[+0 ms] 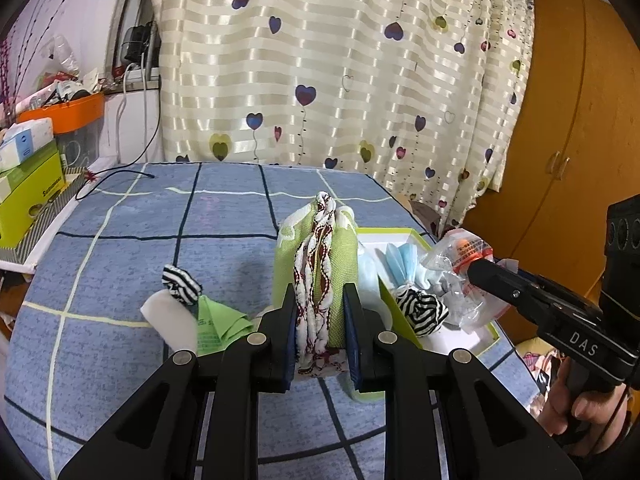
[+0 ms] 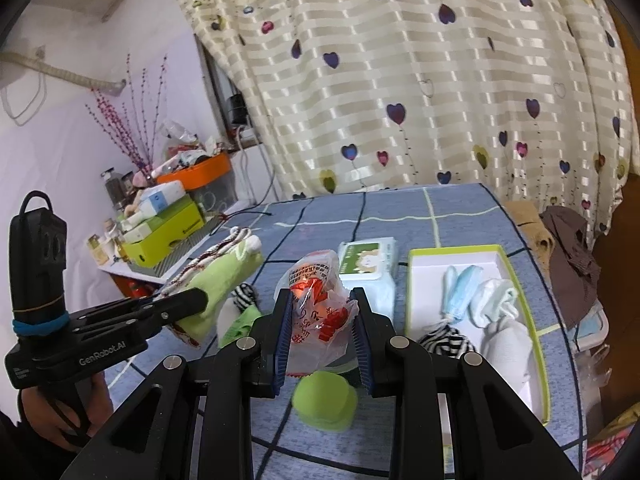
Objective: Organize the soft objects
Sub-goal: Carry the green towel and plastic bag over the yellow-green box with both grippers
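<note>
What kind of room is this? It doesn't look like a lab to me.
Most likely a bedroom in someone's home. The work surface looks like a bed under a blue checked sheet, a heart-print curtain hangs behind it, and a wooden wardrobe stands to one side.

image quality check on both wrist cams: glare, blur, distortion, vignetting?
Left wrist: strong fisheye bowing at the bed edges, black vignette in the corners, sheen on the curtain, and the held cloth bundle is sharp. Right wrist: same bowing and vignette, specular glare on the plastic packet, soft shadow under the green ball, no motion blur.
</note>
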`<action>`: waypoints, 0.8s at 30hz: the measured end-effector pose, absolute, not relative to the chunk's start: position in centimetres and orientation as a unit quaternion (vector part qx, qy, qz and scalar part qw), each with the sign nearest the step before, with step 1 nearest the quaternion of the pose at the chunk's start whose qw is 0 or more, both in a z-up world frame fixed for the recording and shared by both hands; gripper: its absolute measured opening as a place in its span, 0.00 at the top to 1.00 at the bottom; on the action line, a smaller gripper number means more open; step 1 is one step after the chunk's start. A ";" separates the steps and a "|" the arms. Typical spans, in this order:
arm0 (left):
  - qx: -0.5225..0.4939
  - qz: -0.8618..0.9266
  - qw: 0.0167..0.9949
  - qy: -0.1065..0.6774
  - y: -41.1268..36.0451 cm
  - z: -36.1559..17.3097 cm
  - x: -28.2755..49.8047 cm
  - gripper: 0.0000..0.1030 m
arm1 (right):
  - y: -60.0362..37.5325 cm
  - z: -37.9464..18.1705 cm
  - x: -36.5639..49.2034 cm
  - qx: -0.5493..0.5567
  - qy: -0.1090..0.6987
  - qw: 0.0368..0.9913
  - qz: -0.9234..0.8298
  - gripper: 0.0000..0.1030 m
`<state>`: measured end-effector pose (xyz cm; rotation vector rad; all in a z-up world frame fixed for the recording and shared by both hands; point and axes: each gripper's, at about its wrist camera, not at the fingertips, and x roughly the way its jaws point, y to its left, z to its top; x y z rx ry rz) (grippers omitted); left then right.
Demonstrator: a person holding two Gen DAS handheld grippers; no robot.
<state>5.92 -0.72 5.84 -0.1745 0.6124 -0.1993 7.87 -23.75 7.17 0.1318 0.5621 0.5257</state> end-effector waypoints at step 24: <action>-0.059 -0.171 0.935 0.306 -7.5 6.4 8.0 0.80 | -31.9 5.3 8.7 0.094 0.288 0.939 0.164 0.74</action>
